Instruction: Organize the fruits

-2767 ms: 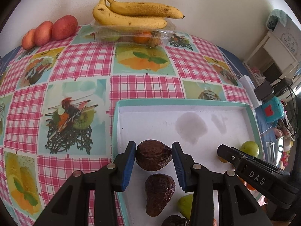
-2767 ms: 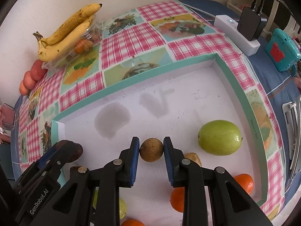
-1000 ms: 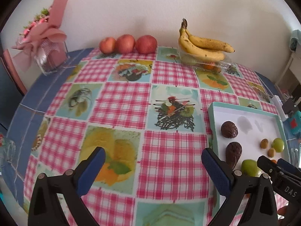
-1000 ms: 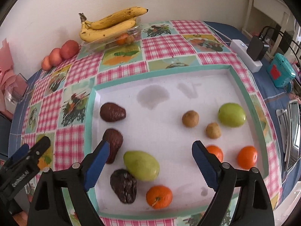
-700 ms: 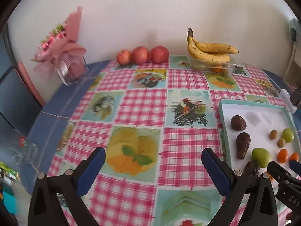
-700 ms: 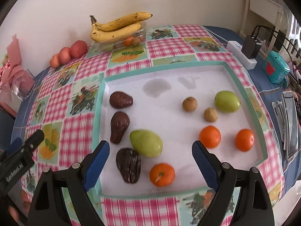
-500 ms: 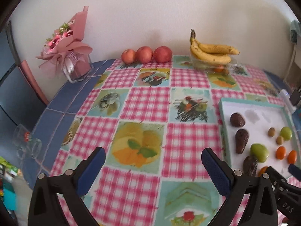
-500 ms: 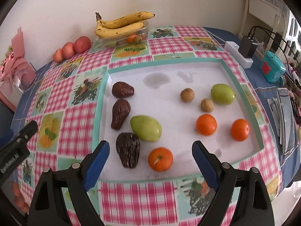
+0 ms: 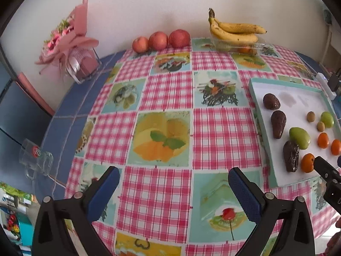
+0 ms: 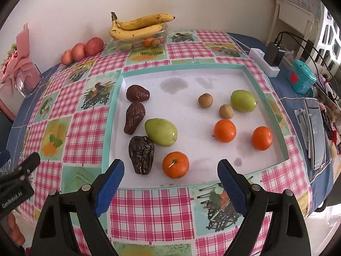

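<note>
A white tray with a teal rim (image 10: 110,115) (image 9: 259,115) lies on the checked tablecloth. In it lie three dark brown avocados (image 10: 134,120) down the left side, two green fruits (image 10: 161,131) (image 10: 243,100), three oranges (image 10: 175,164) and two small brown fruits (image 10: 205,100). My right gripper (image 10: 170,183) is open and empty, held back above the tray's near edge. My left gripper (image 9: 173,187) is open and empty over the cloth, left of the tray.
Bananas on a clear box (image 10: 138,28) and three red apples (image 9: 161,40) stand by the far wall. A pink bouquet (image 9: 68,40) is at the far left, a glass mug (image 9: 36,160) on the left edge. A power strip (image 10: 264,64), teal box (image 10: 301,79) and phone (image 10: 316,132) lie right.
Both grippers let go of their fruit, opened wide and pulled back and up from the tray. The left one has swung left over the cloth.
</note>
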Available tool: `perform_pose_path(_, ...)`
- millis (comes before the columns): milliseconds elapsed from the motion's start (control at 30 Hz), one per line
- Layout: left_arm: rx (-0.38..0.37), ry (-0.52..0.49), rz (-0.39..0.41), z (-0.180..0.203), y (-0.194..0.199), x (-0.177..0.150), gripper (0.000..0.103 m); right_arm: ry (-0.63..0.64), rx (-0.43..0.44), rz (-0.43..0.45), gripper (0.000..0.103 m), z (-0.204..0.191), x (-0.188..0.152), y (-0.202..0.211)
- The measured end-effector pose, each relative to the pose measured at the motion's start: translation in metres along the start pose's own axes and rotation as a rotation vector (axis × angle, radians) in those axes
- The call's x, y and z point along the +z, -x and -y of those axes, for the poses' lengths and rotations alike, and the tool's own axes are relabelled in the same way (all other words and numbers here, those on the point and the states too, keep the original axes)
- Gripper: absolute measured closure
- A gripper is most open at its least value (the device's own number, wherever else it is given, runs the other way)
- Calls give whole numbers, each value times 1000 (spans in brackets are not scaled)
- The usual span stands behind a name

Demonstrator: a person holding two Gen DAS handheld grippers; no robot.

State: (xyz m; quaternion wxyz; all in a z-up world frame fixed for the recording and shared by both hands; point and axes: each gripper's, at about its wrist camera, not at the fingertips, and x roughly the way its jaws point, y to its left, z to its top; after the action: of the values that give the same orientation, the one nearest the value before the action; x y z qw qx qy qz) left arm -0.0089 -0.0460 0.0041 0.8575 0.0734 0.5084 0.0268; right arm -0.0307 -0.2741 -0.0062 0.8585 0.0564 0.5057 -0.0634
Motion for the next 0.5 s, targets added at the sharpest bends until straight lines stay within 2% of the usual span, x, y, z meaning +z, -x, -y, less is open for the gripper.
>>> perform_pose_path(233, -17, -9, -48, -1, -5, -5, 0, 25, -9, 4, 13, -4, 1, 3)
perform_pose_path(500, -37, 6, -64, -6, -6, -5, 0, 56, -12, 8, 13, -12, 0, 4)
